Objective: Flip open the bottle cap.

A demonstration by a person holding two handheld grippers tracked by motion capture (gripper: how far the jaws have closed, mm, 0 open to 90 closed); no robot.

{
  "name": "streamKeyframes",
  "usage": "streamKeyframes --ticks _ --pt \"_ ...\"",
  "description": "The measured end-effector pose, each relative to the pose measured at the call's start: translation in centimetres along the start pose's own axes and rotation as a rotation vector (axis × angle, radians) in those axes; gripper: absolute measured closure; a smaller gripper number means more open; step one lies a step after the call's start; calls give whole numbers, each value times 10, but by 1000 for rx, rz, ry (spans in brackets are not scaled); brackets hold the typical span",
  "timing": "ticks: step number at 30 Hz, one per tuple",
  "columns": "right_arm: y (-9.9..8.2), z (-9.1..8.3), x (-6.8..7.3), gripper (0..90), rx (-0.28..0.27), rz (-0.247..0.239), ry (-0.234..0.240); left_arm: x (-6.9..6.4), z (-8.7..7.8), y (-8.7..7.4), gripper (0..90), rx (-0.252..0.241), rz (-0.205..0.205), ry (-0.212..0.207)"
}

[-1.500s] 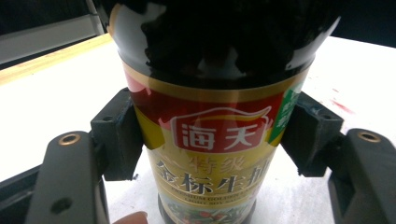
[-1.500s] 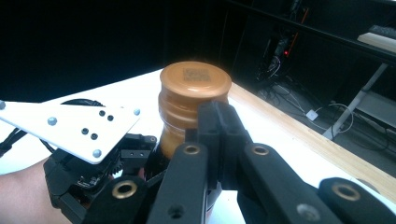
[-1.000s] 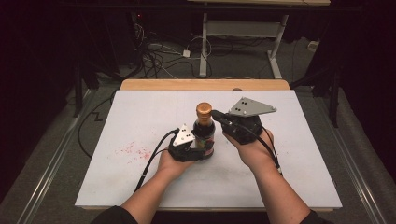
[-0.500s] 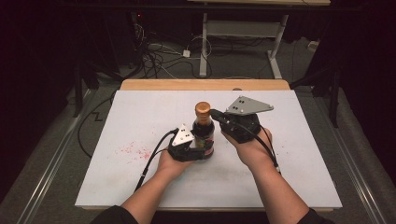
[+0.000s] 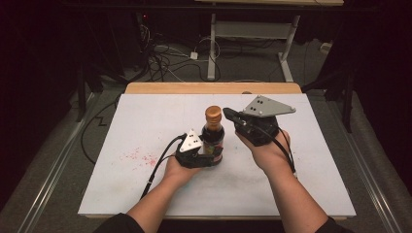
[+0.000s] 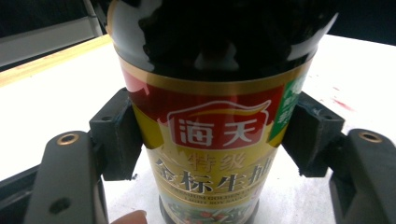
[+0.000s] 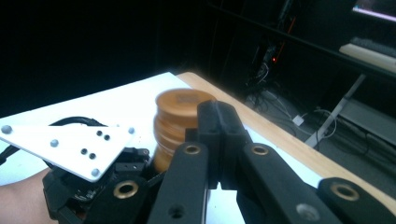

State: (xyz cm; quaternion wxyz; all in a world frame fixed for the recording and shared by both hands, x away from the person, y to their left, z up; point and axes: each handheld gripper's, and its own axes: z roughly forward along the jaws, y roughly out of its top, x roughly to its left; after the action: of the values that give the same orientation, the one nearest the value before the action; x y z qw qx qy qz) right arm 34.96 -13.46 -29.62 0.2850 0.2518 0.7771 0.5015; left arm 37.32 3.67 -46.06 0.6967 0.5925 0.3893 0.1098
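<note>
The left hand-held gripper point(image 5: 214, 156) is clamping the lower body of the soy sauce bottle point(image 5: 213, 138), its two black pads point(image 6: 116, 135) pressing on either side of the label, so the bottle is standing upright and is being kept from turning or tipping. This looks like a bracing hold: one hand is steadying the base while the other is working at the top. The jaws have just been easing open a trace, yet in the left gripper view the pads are seen bearing on the bottle with the bottle between them.

The right hand-held gripper point(image 5: 227, 114) is hovering just beside the orange cap point(image 5: 213, 114), on the bottle's right. Its jaws are closed tight together with nothing between them; in the right gripper view the joined tips are sitting right next to the cap's point(image 7: 180, 119) side, and whether they are touching it I cannot tell. To take the cap, those jaws would probably have to part first.

The bottle is standing near the middle of the white surface point(image 5: 311, 194), a little nearer the far edge than the near one. Bare room is lying all round it, toward both side edges and the near edge, so either hand is free to swing. A faint red stain point(image 5: 138, 156) is marking the surface toward the left edge, well apart from the bottle. The wooden strip point(image 5: 160, 88) is running along the far edge.
</note>
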Motion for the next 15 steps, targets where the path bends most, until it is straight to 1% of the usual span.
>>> streamKeyframes --ticks 1,5,7,8,9,10,11,12,14,15 --pt "-1 -1 -1 900 -1 8 -1 0 0 0 287 -1 0 1" --pt "-6 0 -4 900 9 8 -3 1 0 0 286 2 0 -3" --pt "-11 1 -6 900 12 32 3 1 1 0 286 -8 -8 -7" --pt "-13 1 -5 900 24 39 7 1 1 -1 286 -12 -14 -8" --pt "-13 1 -5 900 36 31 3 1 0 -1 286 -16 -18 -5" --pt "-13 0 -4 900 40 32 2 0 0 -1 286 -14 -13 -3" --pt "-14 0 -5 900 39 39 5 0 -1 -1 286 -10 -5 -3" --pt "-14 0 -4 900 40 38 8 1 -1 -1 286 -11 -8 -5" --pt "-15 4 -1 900 45 21 12 2 0 -1 286 -11 -14 -8" --pt "-17 5 1 900 48 27 17 1 -1 -1 286 -9 -9 -7"
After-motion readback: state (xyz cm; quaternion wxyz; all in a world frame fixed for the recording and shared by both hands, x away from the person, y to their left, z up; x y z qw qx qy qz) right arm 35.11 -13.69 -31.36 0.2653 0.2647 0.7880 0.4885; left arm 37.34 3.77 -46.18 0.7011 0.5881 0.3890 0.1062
